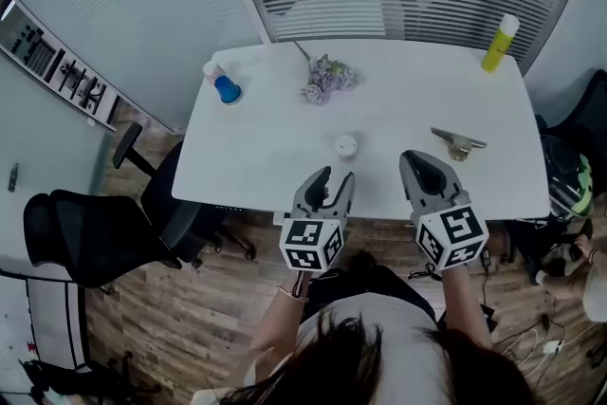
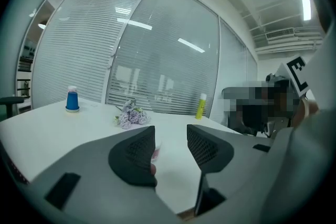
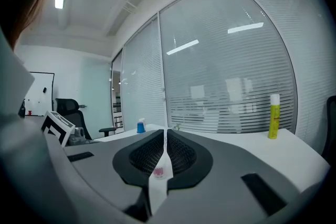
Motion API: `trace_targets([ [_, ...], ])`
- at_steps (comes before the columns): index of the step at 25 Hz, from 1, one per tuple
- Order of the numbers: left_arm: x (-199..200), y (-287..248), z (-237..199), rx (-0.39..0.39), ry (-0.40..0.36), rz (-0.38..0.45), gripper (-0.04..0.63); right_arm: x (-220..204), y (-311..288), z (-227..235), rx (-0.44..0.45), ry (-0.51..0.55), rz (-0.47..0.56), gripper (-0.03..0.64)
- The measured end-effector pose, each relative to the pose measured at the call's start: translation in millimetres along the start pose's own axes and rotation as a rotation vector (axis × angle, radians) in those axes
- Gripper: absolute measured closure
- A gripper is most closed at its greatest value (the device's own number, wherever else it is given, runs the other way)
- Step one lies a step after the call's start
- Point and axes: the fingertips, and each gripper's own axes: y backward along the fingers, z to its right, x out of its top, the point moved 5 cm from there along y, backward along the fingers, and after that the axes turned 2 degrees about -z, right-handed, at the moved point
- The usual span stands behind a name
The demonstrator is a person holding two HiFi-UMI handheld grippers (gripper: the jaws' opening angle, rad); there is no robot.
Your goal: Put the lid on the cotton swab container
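1. Head view: the small round white cotton swab container (image 1: 345, 145) stands on the white tabletop (image 1: 275, 138) near its front edge. It is just ahead of the left tool (image 1: 336, 177) and apart from it. The right tool (image 1: 415, 158) hovers further right over the same edge. Whether the container is already capped is too small to tell.

2. Left gripper view: the left tool (image 2: 170, 134) has its jaws standing wide, with nothing pressed between the pads. A pale, pink-tinged sliver (image 2: 155, 150) beside the left pad is probably the container beyond.

3. Right gripper view: the right tool (image 3: 165, 136) is closed narrow on a thin white flat piece (image 3: 159, 170) with a pink mark, seen edge-on. It may be the lid, though that is not certain.

4. Judgement: the step in hand looks like bringing the lid to the container. The next move calls for carrying the right tool over the container, levelling the piece and pressing it down squarely. The left tool would probably have to steady the light container so it does not slide or tip.
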Motion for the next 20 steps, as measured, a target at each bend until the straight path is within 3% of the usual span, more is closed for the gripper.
trace_targets([
  [9, -34, -38, -17, 0.031, 0.0, -0.064, 0.357, -14, -29, 14, 0.027, -0.013, -0.054, 0.551],
  [20, -68, -84, -35, 0.066, -0.018, -0.15, 0.322, -26, -56, 32, -0.015, -0.019, -0.099, 0.546],
])
